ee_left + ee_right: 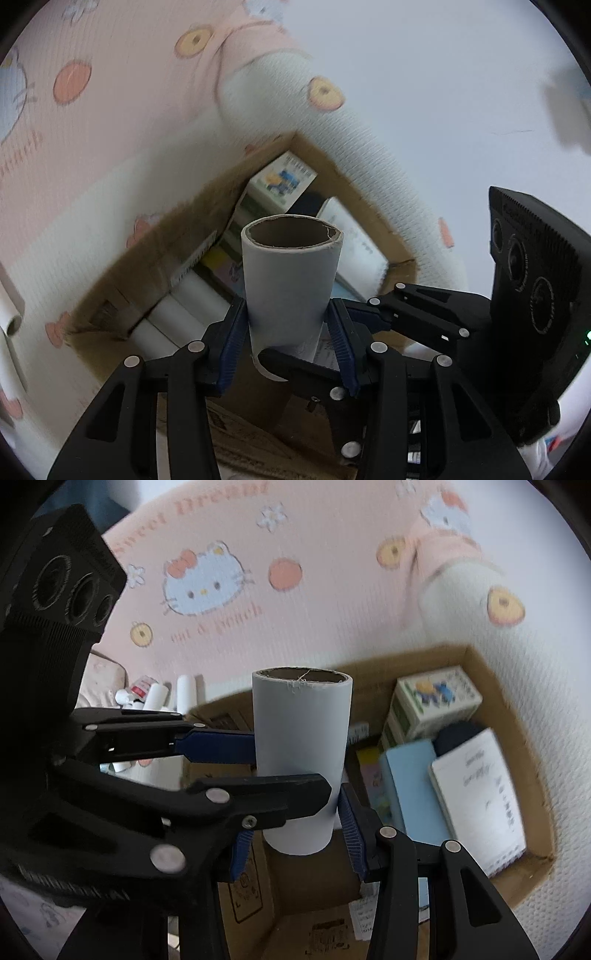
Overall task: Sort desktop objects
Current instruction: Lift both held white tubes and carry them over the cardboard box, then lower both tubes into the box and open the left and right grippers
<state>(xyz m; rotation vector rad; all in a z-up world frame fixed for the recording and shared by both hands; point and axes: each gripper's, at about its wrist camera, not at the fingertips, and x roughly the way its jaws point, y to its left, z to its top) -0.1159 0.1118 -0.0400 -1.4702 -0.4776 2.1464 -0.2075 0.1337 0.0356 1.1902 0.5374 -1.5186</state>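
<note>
A white cardboard tube (291, 273) (301, 738) stands upright, its brown open end facing away from both cameras. My left gripper (288, 332) is shut on its lower part, a blue pad pressing each side. My right gripper (295, 834) is shut on the same tube near its bottom end. In the left wrist view the right gripper (314, 332) comes in from the right across the tube's base. In the right wrist view the left gripper (291, 764) reaches in from the left. The tube hangs over an open cardboard box (325, 155) (480, 661).
In the box lie a printed carton (436, 698), a light blue box (410, 786), a white notebook (480, 801) and white rolls (177, 314). The box rests on a pink cartoon-print cloth (203, 583). More white rolls and tubes (159, 698) lie beyond its left side.
</note>
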